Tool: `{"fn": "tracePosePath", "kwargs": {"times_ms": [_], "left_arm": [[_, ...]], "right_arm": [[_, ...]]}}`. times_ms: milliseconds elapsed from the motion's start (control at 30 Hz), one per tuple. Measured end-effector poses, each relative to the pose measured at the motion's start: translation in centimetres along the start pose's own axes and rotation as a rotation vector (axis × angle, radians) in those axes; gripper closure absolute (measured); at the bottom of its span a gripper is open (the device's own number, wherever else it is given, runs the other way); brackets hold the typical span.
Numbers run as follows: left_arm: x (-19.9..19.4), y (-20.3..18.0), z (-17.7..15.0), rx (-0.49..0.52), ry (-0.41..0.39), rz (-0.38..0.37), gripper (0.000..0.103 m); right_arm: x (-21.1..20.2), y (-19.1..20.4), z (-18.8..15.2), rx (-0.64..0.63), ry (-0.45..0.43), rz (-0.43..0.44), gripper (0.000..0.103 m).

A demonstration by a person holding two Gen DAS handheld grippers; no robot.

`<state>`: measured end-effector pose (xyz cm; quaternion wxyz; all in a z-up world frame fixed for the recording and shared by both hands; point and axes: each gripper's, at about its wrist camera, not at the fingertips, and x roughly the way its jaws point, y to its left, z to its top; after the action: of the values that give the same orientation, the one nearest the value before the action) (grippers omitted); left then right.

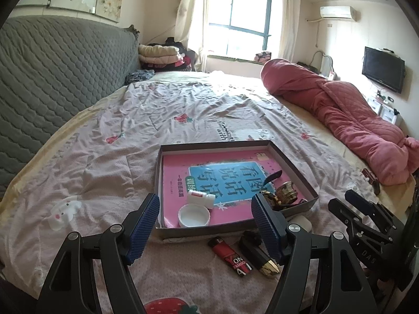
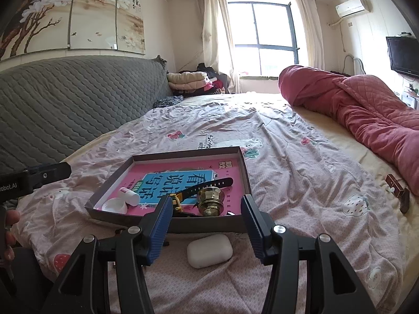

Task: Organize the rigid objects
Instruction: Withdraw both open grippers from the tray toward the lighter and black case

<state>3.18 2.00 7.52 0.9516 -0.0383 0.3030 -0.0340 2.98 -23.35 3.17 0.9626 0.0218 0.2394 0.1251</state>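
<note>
lighter [image 1: 232, 257] "YON FASHION", gripper "DAS"

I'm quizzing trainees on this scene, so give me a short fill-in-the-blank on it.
1. The book lying in the box has a ____ cover.
2. The lighter lies ____ the box.
3. The earbud case is ____ in colour.
4. Both grippers hold ____.

Missing words: pink; outside; white; nothing

Bright window [image 2: 264, 39], grey quilted headboard [image 1: 52, 78], wall TV [image 1: 383, 69]
</note>
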Motion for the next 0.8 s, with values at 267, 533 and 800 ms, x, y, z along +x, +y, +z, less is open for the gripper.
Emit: {"fn": "tracePosePath", "kwargs": {"times_ms": [267, 533, 800], "left_arm": [[-1.3, -0.3, 0.0, 0.002, -0.010, -0.007, 0.029], [-2.3, -0.2, -0.1, -0.001, -0.004, -0.010, 0.029], [-1.9, -0.4, -1.0, 0.000, 0.053, -0.003, 0.029]], "right_arm": [[-1.0, 0.5, -0.3, -0.012, -0.003, -0.005, 0.049], [-1.8, 1.2, -0.5, -0.021, -0.006, -0.008, 0.049], [-2.5, 1.7, -0.7, -0.032, -0.008, -0.007, 0.049]]}}
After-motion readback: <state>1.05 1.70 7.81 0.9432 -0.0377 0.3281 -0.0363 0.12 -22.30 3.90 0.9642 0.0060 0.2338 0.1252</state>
